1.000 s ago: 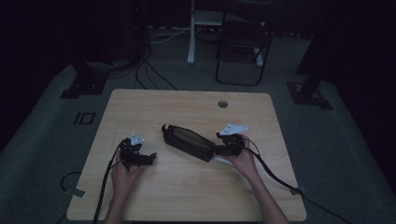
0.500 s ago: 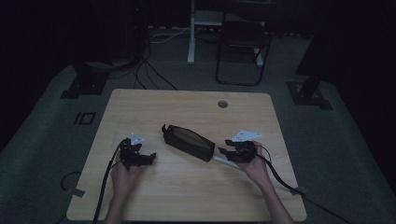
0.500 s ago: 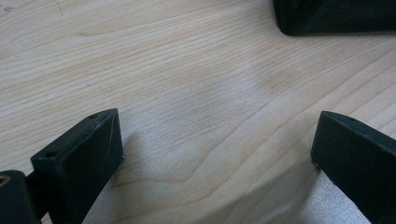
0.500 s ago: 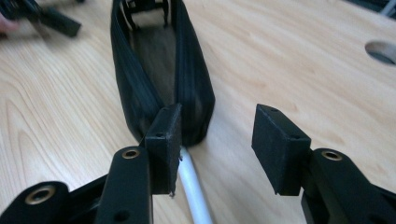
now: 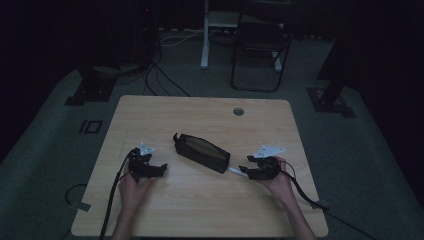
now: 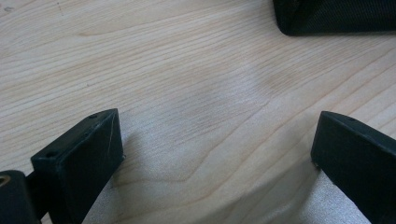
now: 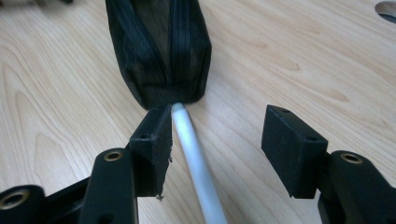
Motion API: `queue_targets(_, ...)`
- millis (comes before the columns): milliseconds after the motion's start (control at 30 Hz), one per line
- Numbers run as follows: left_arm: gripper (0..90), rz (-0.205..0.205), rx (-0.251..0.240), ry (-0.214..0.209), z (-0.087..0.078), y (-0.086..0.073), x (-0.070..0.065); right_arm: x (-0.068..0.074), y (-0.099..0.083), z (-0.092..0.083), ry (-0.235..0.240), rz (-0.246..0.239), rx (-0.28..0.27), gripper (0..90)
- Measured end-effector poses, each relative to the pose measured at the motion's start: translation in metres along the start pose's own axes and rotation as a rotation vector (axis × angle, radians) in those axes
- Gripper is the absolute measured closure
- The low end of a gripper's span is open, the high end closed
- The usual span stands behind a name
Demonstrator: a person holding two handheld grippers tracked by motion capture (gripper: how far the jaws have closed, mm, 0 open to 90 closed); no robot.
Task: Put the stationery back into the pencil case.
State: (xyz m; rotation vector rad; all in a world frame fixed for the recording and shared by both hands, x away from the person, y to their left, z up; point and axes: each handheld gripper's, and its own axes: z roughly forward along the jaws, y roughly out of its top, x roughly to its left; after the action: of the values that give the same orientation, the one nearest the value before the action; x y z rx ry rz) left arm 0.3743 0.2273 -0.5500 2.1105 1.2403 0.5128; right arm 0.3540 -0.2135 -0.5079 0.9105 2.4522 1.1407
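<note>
Shifted outward, right hand-held gripper (image 7: 215, 135) gapes around smooth white rod (image 7: 196, 158) beside black fabric pouch (image 7: 159, 51).

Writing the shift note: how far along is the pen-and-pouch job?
Done: the pouch lies on the table with the white pen poking from its end. In hand: the right gripper straddles the pen, jaws open, one pad beside it. Left: grasping the pen; the left gripper waits open.

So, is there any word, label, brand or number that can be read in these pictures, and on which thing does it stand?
None: no readable text on the black pouch, the white stick or the wooden table.
</note>
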Motion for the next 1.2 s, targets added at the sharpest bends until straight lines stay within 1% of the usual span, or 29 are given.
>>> queue_targets(167, 2.5, 0.000, 0.000, 0.000, 0.000, 0.000, 0.000, 0.001, -0.007, 0.006, 0.001, -0.015, 0.026, 51.9)
queue_targets(233, 2.5, 0.000, 0.000, 0.000, 0.000, 0.000, 0.000, 0.001, -0.011, 0.009, 0.004, -0.023, 0.037, 53.6)
queue_targets(300, 2.5, 0.000, -0.001, 0.000, 0.000, 0.000, 0.000, 0.002, -0.013, 0.012, 0.002, -0.029, 0.050, 54.6)
queue_targets(433, 2.5, 0.000, -0.001, 0.000, 0.000, 0.000, 0.000, 0.004, -0.017, 0.015, 0.013, -0.036, 0.066, 55.2)
queue_targets(567, 2.4, -0.002, -0.001, 0.002, 0.000, 0.000, 0.000, 0.006, -0.020, 0.018, 0.020, -0.035, 0.079, 55.3)
queue_targets(733, 2.5, -0.006, -0.001, 0.005, 0.000, 0.000, -0.001, 0.007, -0.022, 0.020, 0.022, -0.048, 0.096, 59.0)
queue_targets(1000, 2.5, -0.009, -0.001, 0.007, -0.001, -0.001, -0.001, 0.008, -0.026, 0.020, 0.014, -0.057, 0.111, 62.3)
queue_targets(1067, 2.5, -0.009, -0.001, 0.007, -0.001, -0.001, -0.001, 0.008, -0.027, 0.020, 0.015, -0.048, 0.112, 62.5)
queue_targets(1200, 2.5, -0.009, -0.001, 0.007, -0.001, -0.001, -0.001, 0.007, -0.029, 0.019, 0.018, -0.046, 0.116, 63.8)
